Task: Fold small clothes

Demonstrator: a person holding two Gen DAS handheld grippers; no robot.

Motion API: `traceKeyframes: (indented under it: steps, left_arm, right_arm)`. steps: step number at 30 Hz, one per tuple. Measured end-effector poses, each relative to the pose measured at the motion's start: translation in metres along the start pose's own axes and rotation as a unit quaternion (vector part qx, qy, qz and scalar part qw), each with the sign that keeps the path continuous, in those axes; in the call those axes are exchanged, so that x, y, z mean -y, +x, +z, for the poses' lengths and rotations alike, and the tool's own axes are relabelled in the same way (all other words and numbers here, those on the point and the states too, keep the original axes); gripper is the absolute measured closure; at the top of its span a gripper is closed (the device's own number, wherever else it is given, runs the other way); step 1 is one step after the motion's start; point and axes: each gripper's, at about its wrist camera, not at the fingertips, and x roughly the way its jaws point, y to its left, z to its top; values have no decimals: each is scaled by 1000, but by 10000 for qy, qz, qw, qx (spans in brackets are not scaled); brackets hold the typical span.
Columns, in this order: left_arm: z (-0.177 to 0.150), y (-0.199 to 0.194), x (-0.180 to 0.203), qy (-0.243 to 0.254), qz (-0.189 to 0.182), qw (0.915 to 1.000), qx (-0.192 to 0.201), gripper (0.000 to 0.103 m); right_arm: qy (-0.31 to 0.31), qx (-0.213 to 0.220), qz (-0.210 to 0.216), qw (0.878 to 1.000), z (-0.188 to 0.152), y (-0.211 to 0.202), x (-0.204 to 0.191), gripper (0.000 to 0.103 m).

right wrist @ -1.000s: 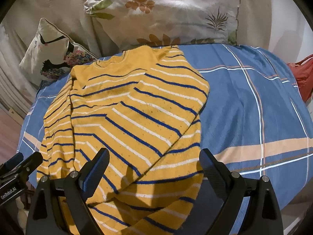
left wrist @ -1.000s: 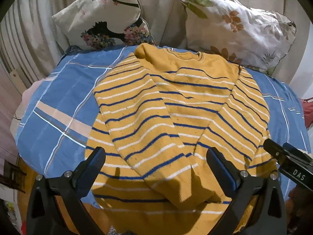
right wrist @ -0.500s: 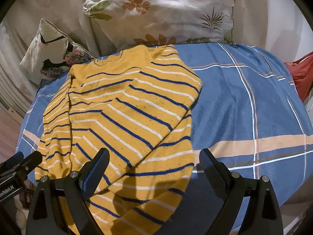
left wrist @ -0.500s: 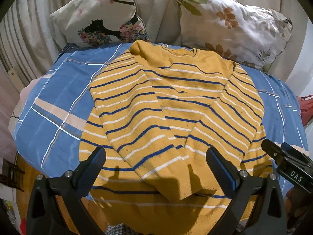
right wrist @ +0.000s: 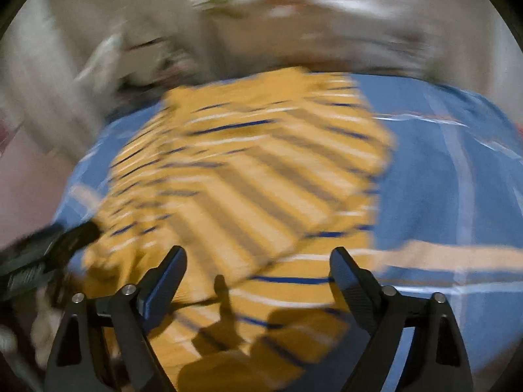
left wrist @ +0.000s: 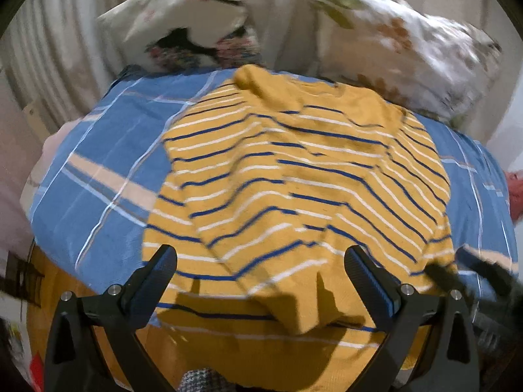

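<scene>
A yellow sweater (left wrist: 294, 189) with blue and white stripes lies on a blue plaid bedspread (left wrist: 108, 170), both sleeves folded across its front. My left gripper (left wrist: 260, 261) is open and empty, above the sweater's near hem. My right gripper (right wrist: 258, 263) is open and empty, above the near right part of the sweater (right wrist: 248, 189); this view is motion-blurred. The right gripper shows at the right edge of the left wrist view (left wrist: 470, 271). The left gripper shows at the left edge of the right wrist view (right wrist: 49, 245).
Two floral pillows (left wrist: 402, 42) (left wrist: 193, 36) lean against the beige backrest behind the sweater. The bedspread (right wrist: 451, 179) stretches bare to the right of the sweater. A red thing (left wrist: 514, 192) lies at the far right edge.
Both grippers have drawn back toward the near edge and dropped lower over the hem. Both views are now blurred by motion, the right one strongly. The sweater lies as before.
</scene>
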Motion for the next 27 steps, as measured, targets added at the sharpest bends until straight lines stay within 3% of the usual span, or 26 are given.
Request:
traceKeyframes:
  steps: [3,8,12,15,19,23,25,27]
  left_arm:
    - [0,2,-20,-300,79,9995,-70,1]
    - [-4,1,-47,-673,278,9973,-112,1]
    - [-4,2,-52,-725,300,9968,-150,1]
    - [-6,7,-52,-730,216,9969,-221,1]
    - [-10,25,-41,-654,-187,9964,-497,1]
    - [-15,43,-14,-302,-609,9949,-747,1]
    - [-16,50,2,-24,-629,9950,-773,8]
    - [-16,57,12,189,-623,9942,-855,44]
  right_arm:
    - [-659,-168,489,9965,-4,16,-31,21]
    - [-1287,-438,986,9858,-12,37,-69,21]
    - [-1664,-723,469,9823,-20,57,-84,30]
    - [-1711,-827,437,9808,-24,55,-76,34]
    - [-1929,-876,365,9766,-31,54,-76,37]
    - [-1766,-766,528,9799,-31,47,-67,37]
    - [-1758,-729,506,9804,-32,47,-65,37]
    - [-1823,-670,477,9798,-35,48,-68,37]
